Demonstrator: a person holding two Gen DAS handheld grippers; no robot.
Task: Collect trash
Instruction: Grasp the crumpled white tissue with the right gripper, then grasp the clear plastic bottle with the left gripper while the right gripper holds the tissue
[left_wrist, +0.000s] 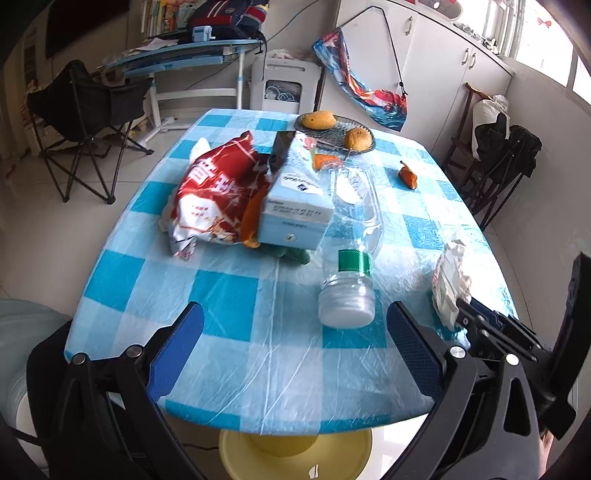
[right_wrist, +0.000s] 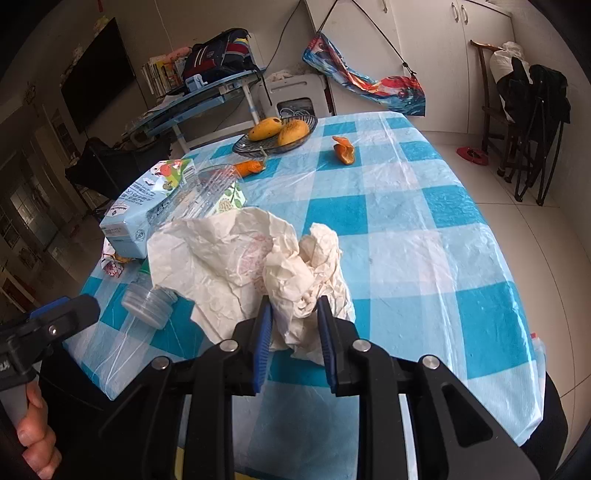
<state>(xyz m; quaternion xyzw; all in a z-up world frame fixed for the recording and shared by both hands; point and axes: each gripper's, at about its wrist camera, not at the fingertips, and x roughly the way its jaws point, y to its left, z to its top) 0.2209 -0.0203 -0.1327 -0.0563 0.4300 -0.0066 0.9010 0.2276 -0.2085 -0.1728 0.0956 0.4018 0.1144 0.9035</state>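
A crumpled white paper wrapper (right_wrist: 221, 258) lies at the near edge of the blue-checked table (right_wrist: 406, 229), and my right gripper (right_wrist: 293, 306) is shut on its bunched end. From the left wrist view the same wrapper (left_wrist: 448, 280) shows at the right with the right gripper (left_wrist: 461, 308) on it. My left gripper (left_wrist: 295, 314) hangs open over the table's near edge with nothing between its fingers. Just beyond it lies a clear plastic bottle (left_wrist: 351, 258), cap toward me. A red snack bag (left_wrist: 214, 192) and a pale blue box (left_wrist: 295, 206) lie behind it.
Orange peel pieces (left_wrist: 408, 175) (right_wrist: 343, 149) lie further back. A dark dish (left_wrist: 341, 120) with two yellow fruits stands at the far edge. A yellow bin (left_wrist: 295, 450) sits below the table's near edge. Folding chairs stand left and right of the table.
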